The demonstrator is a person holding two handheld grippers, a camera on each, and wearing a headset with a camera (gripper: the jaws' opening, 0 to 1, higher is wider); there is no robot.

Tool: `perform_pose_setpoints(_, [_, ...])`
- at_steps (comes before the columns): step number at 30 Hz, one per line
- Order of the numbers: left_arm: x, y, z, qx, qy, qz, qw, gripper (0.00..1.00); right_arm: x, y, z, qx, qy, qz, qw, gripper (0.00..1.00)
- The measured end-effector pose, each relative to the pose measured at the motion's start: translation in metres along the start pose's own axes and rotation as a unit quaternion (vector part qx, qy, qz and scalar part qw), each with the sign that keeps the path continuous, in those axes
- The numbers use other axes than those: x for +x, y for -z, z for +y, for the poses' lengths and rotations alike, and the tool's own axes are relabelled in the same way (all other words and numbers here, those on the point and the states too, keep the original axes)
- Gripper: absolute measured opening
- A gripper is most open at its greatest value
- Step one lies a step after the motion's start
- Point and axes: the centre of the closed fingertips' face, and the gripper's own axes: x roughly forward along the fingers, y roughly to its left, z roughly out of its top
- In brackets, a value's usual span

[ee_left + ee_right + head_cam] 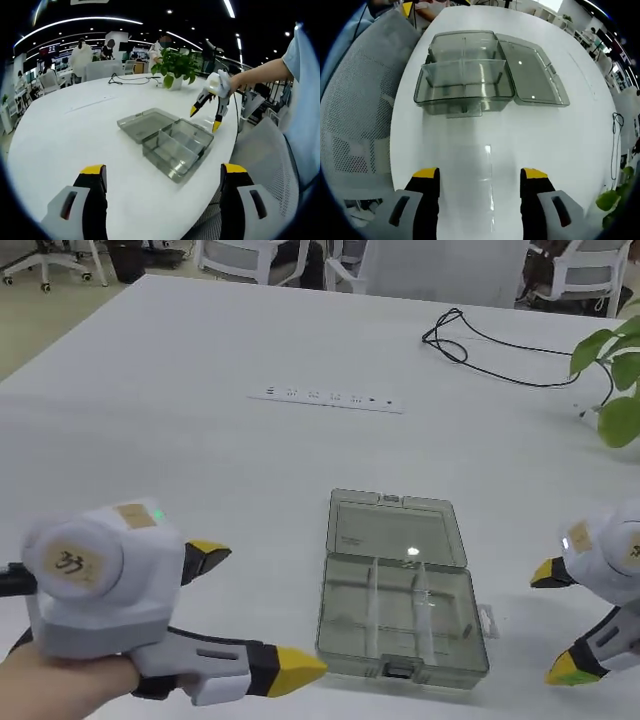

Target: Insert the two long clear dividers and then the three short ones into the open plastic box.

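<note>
The open clear plastic box (pixel 400 625) lies on the white table with its lid (pixel 395 530) folded flat away from me. Two long clear dividers (pixel 375 608) (pixel 421 612) stand upright side by side in the base. My left gripper (pixel 255 612) hovers open just left of the box, holding nothing. To the right of the box my right gripper (pixel 560 622) is open too, also with nothing in it. The left gripper view has the box (pixel 172 145) ahead of its jaws and the right gripper (pixel 204 120) beyond it. The right gripper view faces the box (pixel 465 82) and a faint clear piece (pixel 487 150) on the table.
A white power strip (pixel 325 398) lies further back on the table, with a black cable (pixel 480 345) and a potted plant (pixel 615 380) at the far right. A mesh chair (pixel 360 100) stands against the table edge near the box. Office chairs and people are behind the table.
</note>
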Motion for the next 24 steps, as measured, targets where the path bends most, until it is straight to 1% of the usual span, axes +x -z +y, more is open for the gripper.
perform_pose_setpoints(1, [0.000,0.000,0.000,0.000,-0.002,-0.001,1.0000,0.96,0.001,0.000,-0.001,0.001,-0.003,-0.002,1.0000,0.65])
perform_pose_setpoints(2, [0.000,0.000,-0.001,-0.002,-0.002,-0.002,1.0000,0.96,0.003,0.001,-0.001,0.005,-0.005,0.001,1.0000,0.63])
perform_pose_setpoints(4, [0.001,0.000,-0.001,-0.003,-0.004,-0.004,1.0000,0.96,0.005,0.003,0.000,-0.005,-0.005,0.005,1.0000,0.58])
perform_pose_setpoints(6, [0.001,0.000,-0.002,-0.005,-0.005,-0.005,1.0000,0.96,0.007,0.006,0.001,-0.008,-0.008,0.010,0.9999,0.55])
perform_pose_setpoints(7, [0.001,0.000,-0.003,-0.005,-0.005,-0.006,1.0000,0.96,0.007,0.005,0.001,-0.013,-0.009,0.008,0.9998,0.54])
perform_pose_setpoints(8, [0.002,0.000,-0.003,-0.005,-0.006,-0.005,1.0000,0.96,0.007,0.004,0.002,-0.013,-0.014,0.007,0.9998,0.53])
perform_pose_setpoints(9, [0.002,0.000,-0.004,-0.006,-0.006,-0.006,1.0000,0.96,0.007,0.004,0.001,-0.006,-0.012,0.004,0.9999,0.51])
perform_pose_setpoints(11, [0.002,0.000,-0.005,-0.006,-0.006,-0.006,0.9999,0.96,0.006,0.002,0.001,-0.016,-0.010,0.001,0.9998,0.47])
perform_pose_setpoints(12, [0.003,0.000,-0.006,-0.006,-0.005,-0.005,1.0000,0.96,0.007,0.001,0.001,-0.016,-0.009,0.002,0.9998,0.46])
perform_pose_setpoints(13, [0.003,0.000,-0.006,-0.006,-0.005,-0.006,1.0000,0.96,0.007,0.002,0.003,-0.011,-0.015,0.005,0.9998,0.45])
perform_pose_setpoints(14, [0.004,0.000,-0.007,-0.007,-0.005,-0.006,0.9999,0.96,0.008,0.000,0.008,-0.008,-0.026,0.000,0.9996,0.45])
perform_pose_setpoints(15, [0.004,-0.001,-0.007,-0.007,-0.004,-0.006,0.9999,0.96,0.008,0.000,0.008,-0.011,-0.028,0.000,0.9996,0.43])
perform_pose_setpoints(17, [0.005,-0.001,-0.008,-0.007,-0.004,-0.006,0.9999,0.96,0.008,0.000,0.009,-0.014,-0.027,0.002,0.9995,0.42])
perform_pose_setpoints(18, [0.006,-0.002,-0.008,-0.007,-0.003,-0.007,0.9999,0.96,0.008,0.001,0.009,-0.008,-0.029,0.003,0.9995,0.42])
perform_pose_setpoints(20, [0.006,-0.002,-0.008,-0.009,-0.003,-0.008,0.9999,0.96,0.007,0.000,0.009,-0.010,-0.029,-0.001,0.9995,0.41])
perform_pose_setpoints(24, [0.008,-0.003,-0.010,-0.008,0.000,-0.007,0.9999,0.95,0.008,0.000,0.009,-0.007,-0.027,-0.002,0.9996,0.37])
